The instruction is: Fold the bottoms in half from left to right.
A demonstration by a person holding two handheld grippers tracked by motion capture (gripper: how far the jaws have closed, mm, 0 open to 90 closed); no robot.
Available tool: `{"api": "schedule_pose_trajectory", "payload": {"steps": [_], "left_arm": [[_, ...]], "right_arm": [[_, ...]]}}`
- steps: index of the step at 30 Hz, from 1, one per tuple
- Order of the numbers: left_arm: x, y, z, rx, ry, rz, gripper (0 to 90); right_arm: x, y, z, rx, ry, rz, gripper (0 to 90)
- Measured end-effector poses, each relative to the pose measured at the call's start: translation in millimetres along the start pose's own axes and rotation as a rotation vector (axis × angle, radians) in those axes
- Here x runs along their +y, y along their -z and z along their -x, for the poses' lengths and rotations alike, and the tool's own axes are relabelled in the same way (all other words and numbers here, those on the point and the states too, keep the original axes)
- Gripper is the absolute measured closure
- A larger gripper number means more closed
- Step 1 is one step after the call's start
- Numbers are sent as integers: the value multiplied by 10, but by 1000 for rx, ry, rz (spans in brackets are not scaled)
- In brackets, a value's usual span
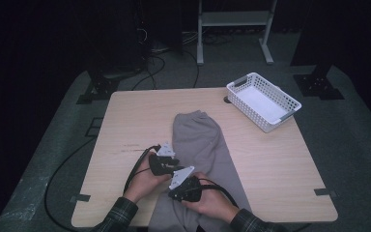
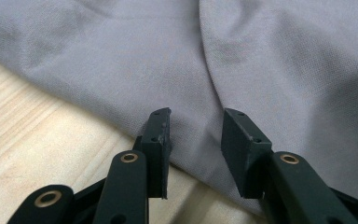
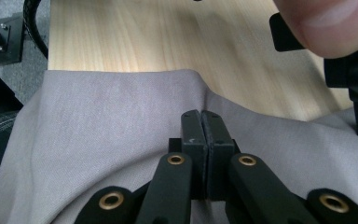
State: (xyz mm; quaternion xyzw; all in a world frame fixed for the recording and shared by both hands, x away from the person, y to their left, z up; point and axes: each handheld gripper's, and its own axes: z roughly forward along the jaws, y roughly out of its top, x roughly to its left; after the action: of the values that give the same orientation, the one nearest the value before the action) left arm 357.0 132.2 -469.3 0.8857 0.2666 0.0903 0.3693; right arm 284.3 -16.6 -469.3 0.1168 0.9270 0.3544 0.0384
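Now, going left to right, the left tool (image 1: 165,155) is hovering with its jaws spread at the left edge of the grey garment (image 1: 200,145), pinching nothing. The right tool (image 3: 200,122) is pressing its jaws together over the cloth; whether a fold is caught between them I cannot tell. Judging by this, the gathering step is beginning, and the next move is calling for the left tool to close on the edge. Lying mid-tabletop (image 1: 130,121), the garment is running lengthwise from the near edge toward the white basket (image 1: 263,100).
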Motion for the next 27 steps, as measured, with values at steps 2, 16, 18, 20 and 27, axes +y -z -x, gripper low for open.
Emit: {"api": "schedule_pose_trajectory", "payload": {"steps": [2,16,18,20,27], "left_arm": [[0,1,-3,-2,-1,-1,619],[-4,-1,-11,-7,-1,3,619],[-4,-1,-11,-7,-1,3,619],[-4,-1,-11,-7,0,2,619],[-6,-1,-13,-9,-2,4,619]], "right_arm": [[-5,22,2,5,-7,-7,887],[-29,437,89,29,-49,89,888],[-53,525,107,21,-59,101,888],[-85,606,124,11,-62,111,889],[-275,878,151,-34,-107,121,889]]}}
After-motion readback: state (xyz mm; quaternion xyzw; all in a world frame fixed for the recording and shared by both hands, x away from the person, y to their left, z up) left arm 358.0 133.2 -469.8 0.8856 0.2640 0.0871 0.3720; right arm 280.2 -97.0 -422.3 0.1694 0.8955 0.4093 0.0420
